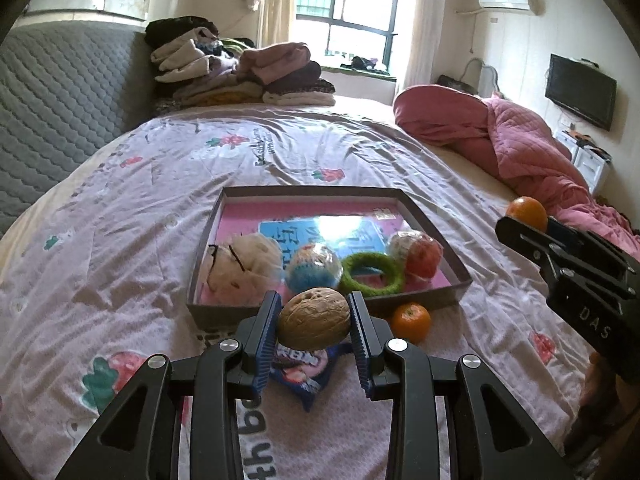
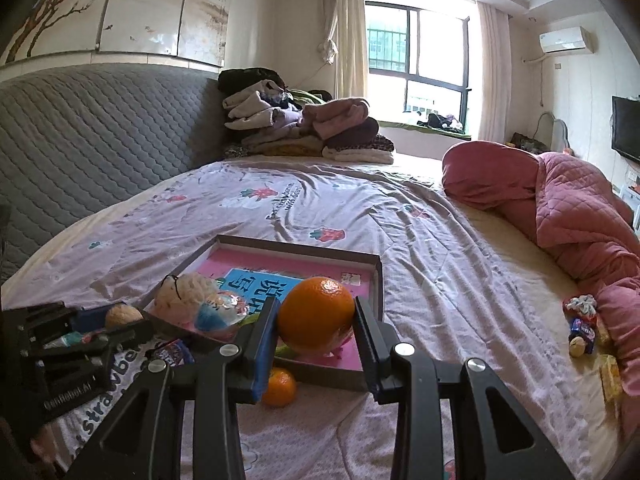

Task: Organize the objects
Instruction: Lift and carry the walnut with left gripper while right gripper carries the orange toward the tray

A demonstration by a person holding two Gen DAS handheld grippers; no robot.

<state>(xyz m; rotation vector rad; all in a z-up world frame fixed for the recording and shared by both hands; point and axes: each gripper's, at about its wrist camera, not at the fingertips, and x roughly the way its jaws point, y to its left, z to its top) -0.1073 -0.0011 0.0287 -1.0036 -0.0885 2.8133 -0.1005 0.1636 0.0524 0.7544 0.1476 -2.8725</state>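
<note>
The walnut [image 1: 313, 317] is riding clenched in the left gripper [image 1: 314, 320], above the tray's [image 1: 432, 236] six-o'clock rim; the right gripper [image 2: 316, 314] is grasping an orange [image 2: 316, 314]. Each should be cleared past the rim toward twelve o'clock, lowered into bare floor, then released.

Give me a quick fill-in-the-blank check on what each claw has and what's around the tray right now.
1. The left claw is shut on a ____.
2. The right claw is shut on an ____.
3. The green ring lies inside the ____.
4. A small mandarin sits on the sheet just ____ the tray's near wall.

Missing words: walnut; orange; tray; outside
</note>
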